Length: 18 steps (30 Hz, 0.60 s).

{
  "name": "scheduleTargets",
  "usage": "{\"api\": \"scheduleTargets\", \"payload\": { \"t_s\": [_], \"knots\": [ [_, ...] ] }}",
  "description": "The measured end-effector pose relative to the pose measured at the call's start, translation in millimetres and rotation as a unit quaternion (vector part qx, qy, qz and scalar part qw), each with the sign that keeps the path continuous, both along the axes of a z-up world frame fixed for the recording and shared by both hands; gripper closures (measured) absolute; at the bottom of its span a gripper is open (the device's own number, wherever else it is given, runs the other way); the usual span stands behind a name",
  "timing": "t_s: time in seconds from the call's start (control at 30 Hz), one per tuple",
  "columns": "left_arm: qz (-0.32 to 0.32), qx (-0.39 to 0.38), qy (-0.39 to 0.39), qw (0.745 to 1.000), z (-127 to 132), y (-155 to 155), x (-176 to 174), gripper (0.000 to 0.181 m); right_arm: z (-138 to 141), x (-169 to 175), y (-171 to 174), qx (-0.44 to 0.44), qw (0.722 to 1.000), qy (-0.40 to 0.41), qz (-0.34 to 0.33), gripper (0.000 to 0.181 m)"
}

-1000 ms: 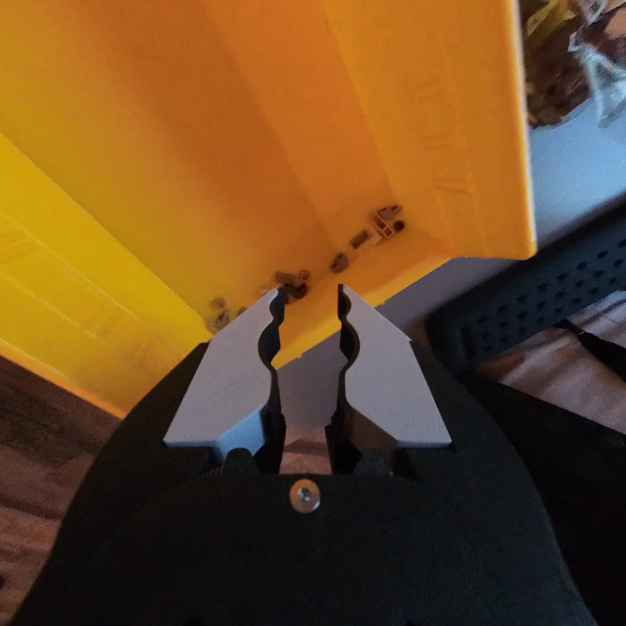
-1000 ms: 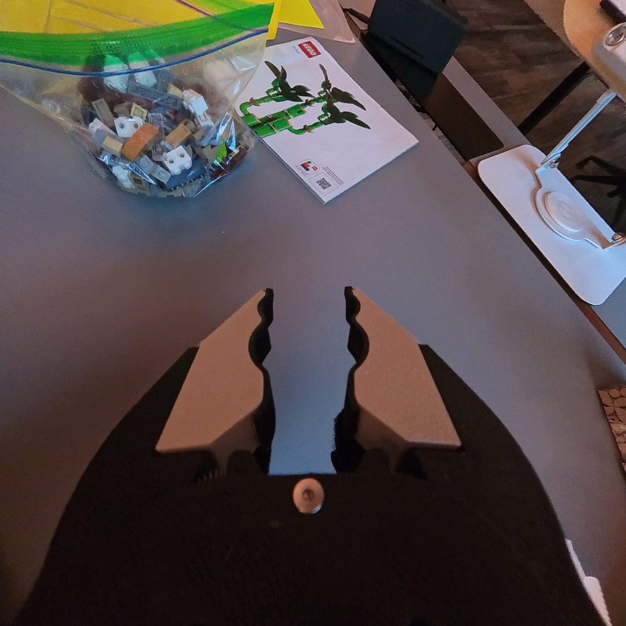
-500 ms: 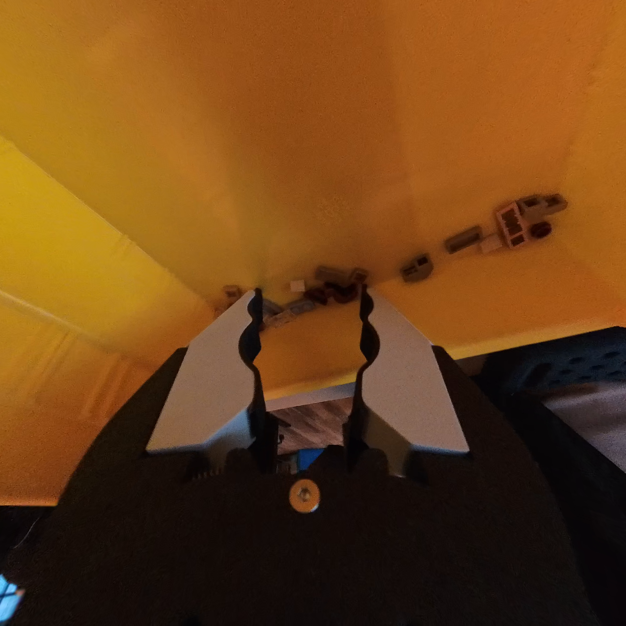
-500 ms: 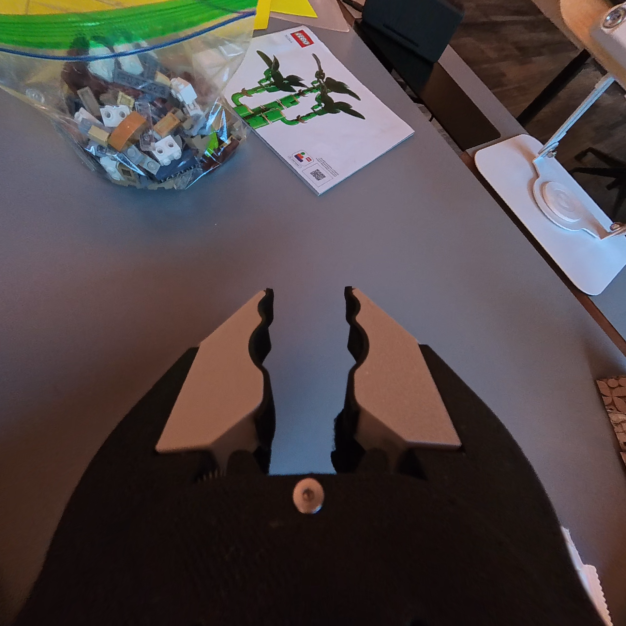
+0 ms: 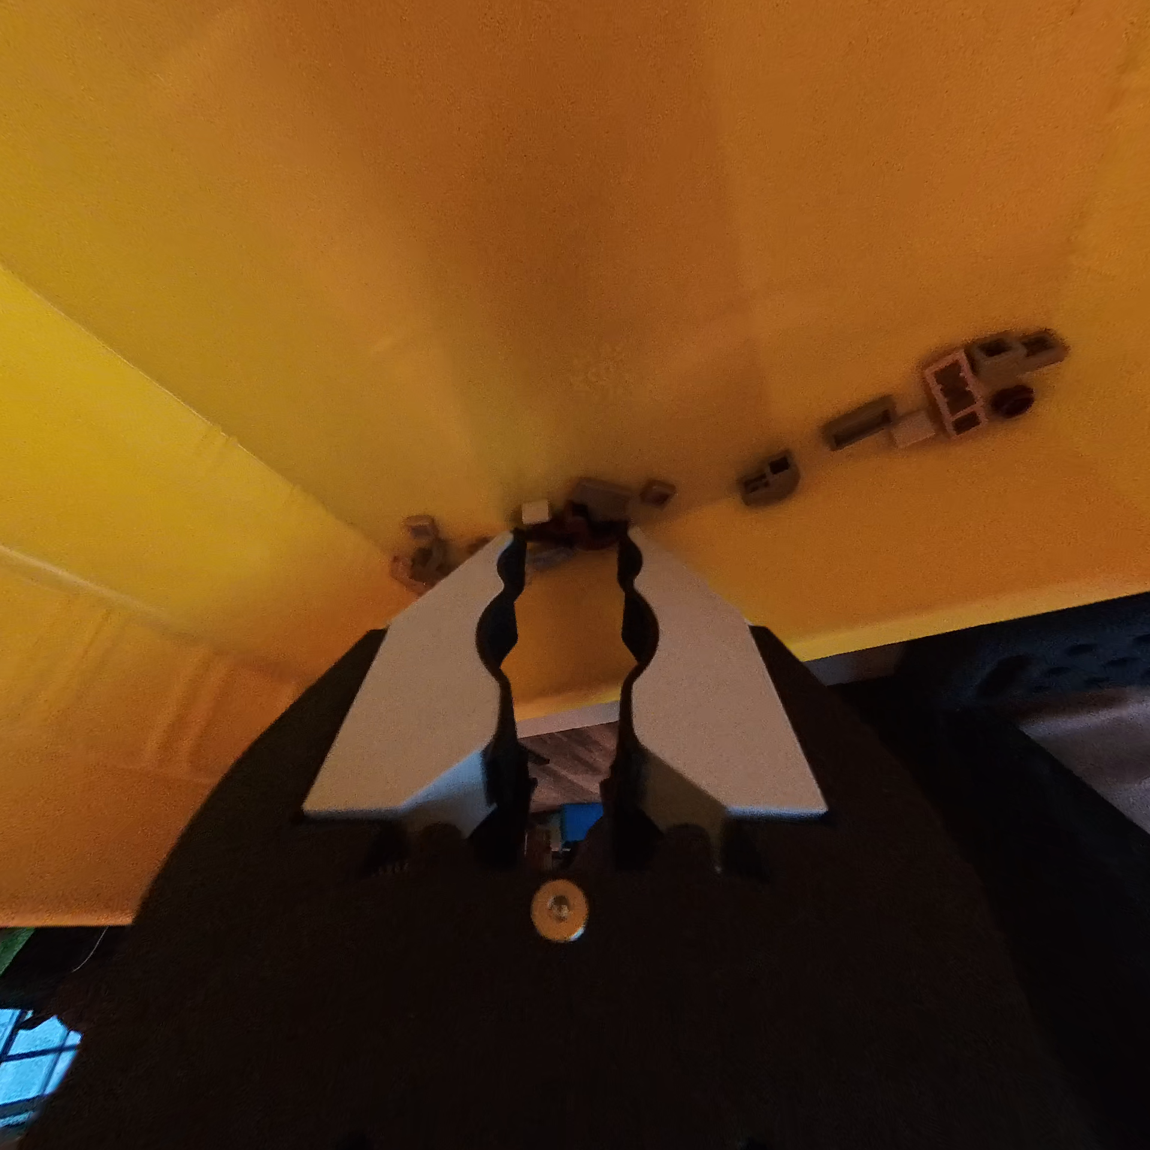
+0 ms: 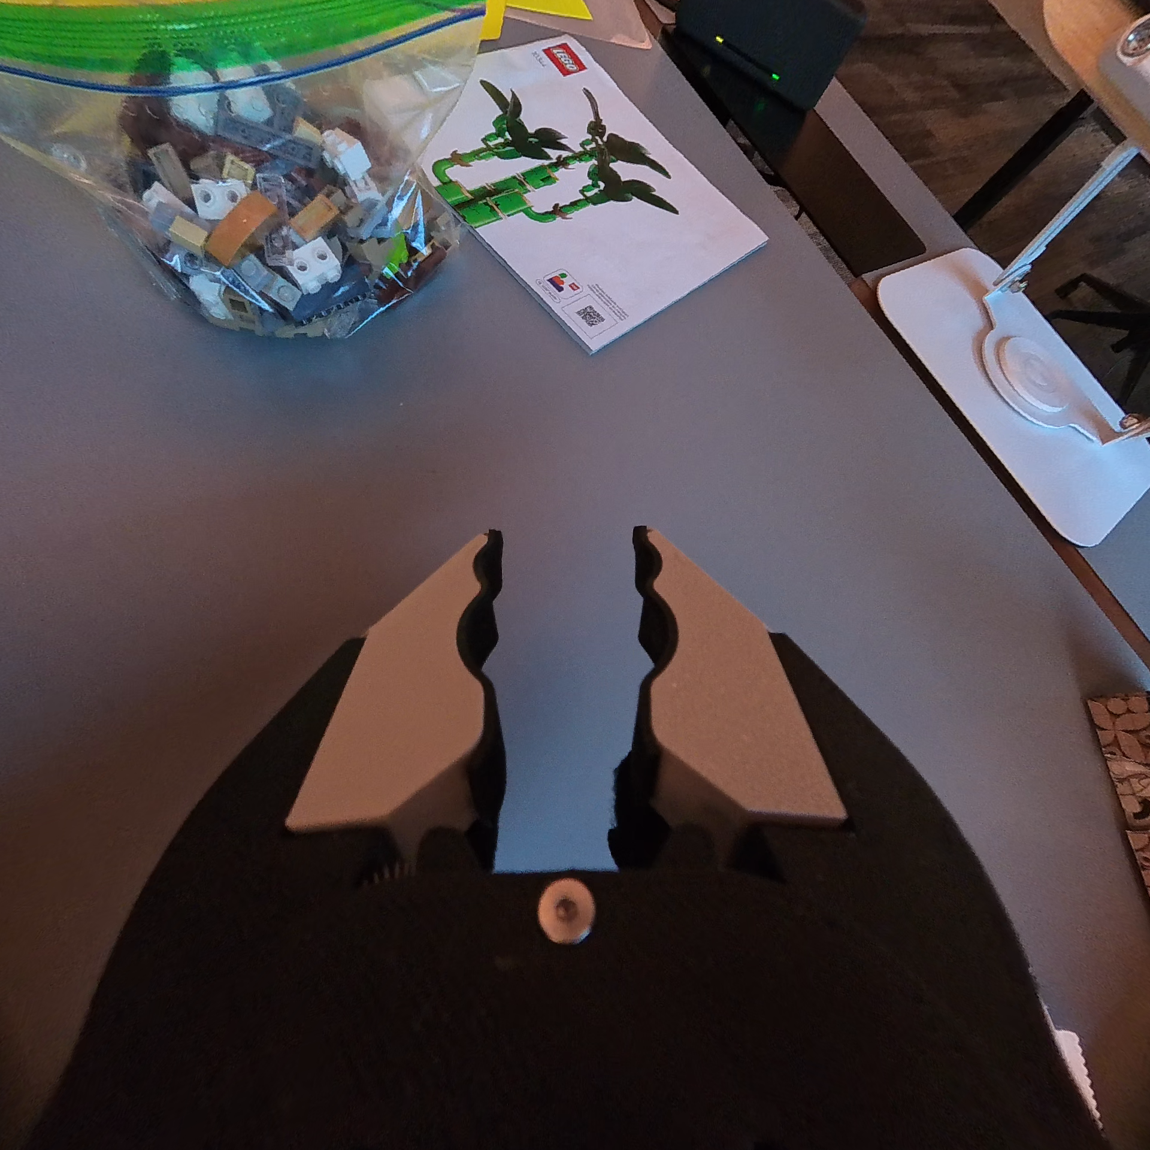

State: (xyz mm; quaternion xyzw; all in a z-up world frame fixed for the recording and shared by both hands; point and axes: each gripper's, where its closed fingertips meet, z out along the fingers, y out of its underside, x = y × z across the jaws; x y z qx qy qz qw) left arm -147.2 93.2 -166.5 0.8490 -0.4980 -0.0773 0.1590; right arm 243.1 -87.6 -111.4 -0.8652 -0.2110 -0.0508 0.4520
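Bricks [image 5: 597, 504] — small toy building pieces in grey, white and dark red — lie loose inside a yellow box [image 5: 560, 249], gathered along the fold where two of its inner walls meet, at the centre of the left wrist view. More sit apart toward the right: a grey brick [image 5: 768, 478], a flat grey piece [image 5: 862, 423] and a pale cluster [image 5: 971, 389] at the far right. The left gripper [image 5: 569, 535] reaches into the box with its jaws spread and nothing between them, the tips just at the central heap. The pieces are tiny and packed into a corner, so the tips could trap two at once, push the heap aside, or jam against the box wall. Whether the tips already touch a piece is too blurred to tell.

In the right wrist view, the right gripper [image 6: 567, 541] hangs over the bare grey table [image 6: 249, 467], jaws spread and empty. At the upper left sits a clear zip bag [image 6: 261, 205] full of mixed bricks; an instruction booklet [image 6: 597, 205] lies just beside it, right of the bag. A white stand base [image 6: 971, 386] rests at the right edge. This gripper is well apart from all of them, and it steadies nothing — the box may slide or tip if the left gripper presses on it.
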Motion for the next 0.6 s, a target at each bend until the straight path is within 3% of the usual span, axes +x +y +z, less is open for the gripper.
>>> {"api": "scheduleTargets", "payload": {
  "t_s": [0.07, 0.17, 0.4, 0.6],
  "knots": [
    [-0.003, -0.011, -0.002, 1.000, -0.1, -0.9, -0.2, 0.173, 0.1, -0.1, 0.0, 0.000, 1.000, 0.000, 0.000, 0.139],
    [-0.006, -0.020, -0.008, 1.000, 0.0, 0.0, -0.2, 0.177, -0.2, -0.3, 0.0, -0.001, 1.000, 0.000, 0.001, 0.139],
    [-0.006, -0.009, -0.044, 0.999, 2.2, 15.4, 6.5, 0.177, -1.2, -0.6, -0.1, -0.003, 1.000, -0.001, 0.002, 0.139],
    [-0.004, -0.022, -0.124, 0.992, 17.6, 13.8, 21.6, 0.177, -1.9, -0.6, -0.2, -0.004, 1.000, -0.001, 0.002, 0.139]
  ]
}}
